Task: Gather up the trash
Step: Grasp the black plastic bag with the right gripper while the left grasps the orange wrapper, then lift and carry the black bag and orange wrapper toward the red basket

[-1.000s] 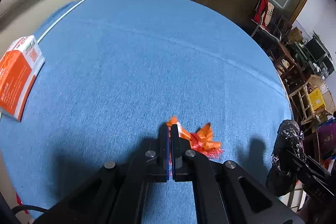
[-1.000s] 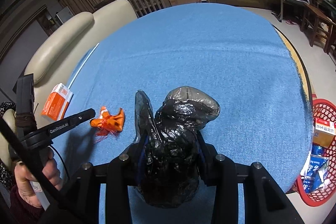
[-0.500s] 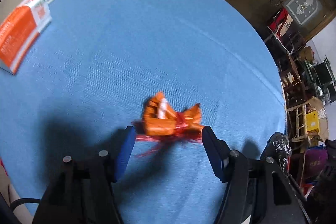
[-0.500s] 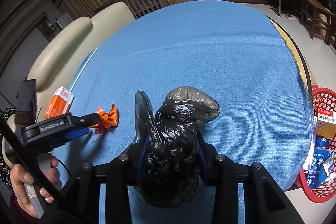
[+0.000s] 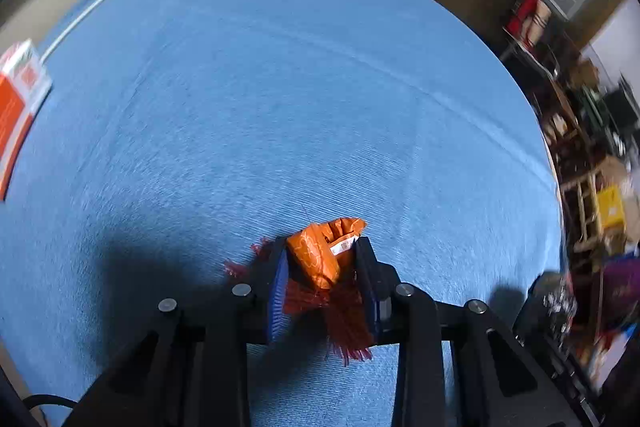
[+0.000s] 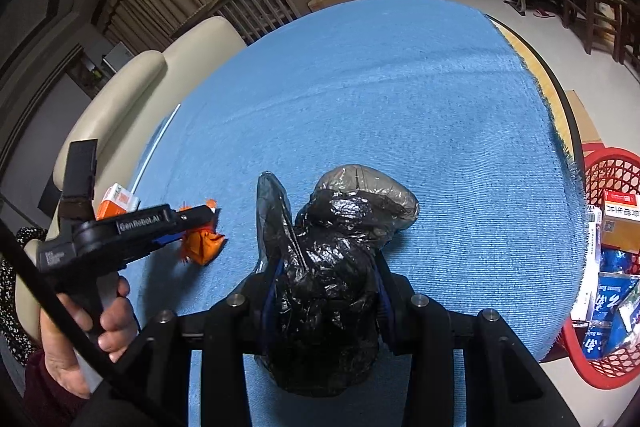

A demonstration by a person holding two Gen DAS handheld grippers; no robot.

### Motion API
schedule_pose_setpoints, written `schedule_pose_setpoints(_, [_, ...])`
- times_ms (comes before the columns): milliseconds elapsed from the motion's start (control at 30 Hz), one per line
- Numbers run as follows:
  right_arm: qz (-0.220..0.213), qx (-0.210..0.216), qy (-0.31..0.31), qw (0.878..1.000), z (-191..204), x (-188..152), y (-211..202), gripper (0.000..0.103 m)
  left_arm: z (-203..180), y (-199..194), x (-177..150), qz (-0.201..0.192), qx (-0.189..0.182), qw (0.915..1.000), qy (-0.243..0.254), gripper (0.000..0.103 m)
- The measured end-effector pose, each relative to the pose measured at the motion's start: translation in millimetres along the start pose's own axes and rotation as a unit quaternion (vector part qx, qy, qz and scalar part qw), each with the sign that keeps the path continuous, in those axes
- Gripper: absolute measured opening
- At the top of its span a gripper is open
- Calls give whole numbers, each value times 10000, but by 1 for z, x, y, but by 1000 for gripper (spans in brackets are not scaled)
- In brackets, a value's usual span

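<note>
My left gripper point(image 5: 322, 263) is shut on a crumpled orange wrapper point(image 5: 320, 259) with red frayed strands, held just above the blue tablecloth point(image 5: 280, 99). The wrapper also shows in the right wrist view point(image 6: 202, 245), under the left gripper point(image 6: 208, 223). My right gripper point(image 6: 326, 291) is shut on a black plastic trash bag point(image 6: 332, 267) that rests on the cloth, its mouth toward the wrapper. The bag also shows at the right edge of the left wrist view point(image 5: 556, 303).
An orange and white box point(image 5: 20, 99) lies at the table's left edge, also seen in the right wrist view point(image 6: 118, 201). A red basket point(image 6: 604, 267) with boxes and packets stands on the floor at right. A cream sofa point(image 6: 132, 103) is behind the table.
My left gripper opened around the orange wrapper, then closed on it and lifted it slightly toward the bag. The right gripper and bag have stayed put.
</note>
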State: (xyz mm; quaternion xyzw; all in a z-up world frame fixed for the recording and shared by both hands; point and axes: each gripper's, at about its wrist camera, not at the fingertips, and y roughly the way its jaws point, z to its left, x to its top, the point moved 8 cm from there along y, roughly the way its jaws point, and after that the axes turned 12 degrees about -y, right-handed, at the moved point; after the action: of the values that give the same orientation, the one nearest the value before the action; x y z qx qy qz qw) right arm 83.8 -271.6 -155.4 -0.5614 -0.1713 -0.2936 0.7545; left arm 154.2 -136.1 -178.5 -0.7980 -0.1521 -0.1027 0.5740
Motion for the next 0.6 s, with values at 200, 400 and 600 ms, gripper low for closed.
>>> schedule_pose_setpoints(200, [-93,-57,-34,9999,7,1,-6,42,-16,-22,-11,-304,57,9981,533,33])
schedule_pose_setpoints(400, [-174,-103,-70,9998,13,-6,-19,42,-23,-61,-26,-785,195,9924,928,33])
schedule_pose_setpoints(600, [-322,-128,-220,9992,19,-9,-40,42,-31,-105,-41,-1377,336,9798,1414,33])
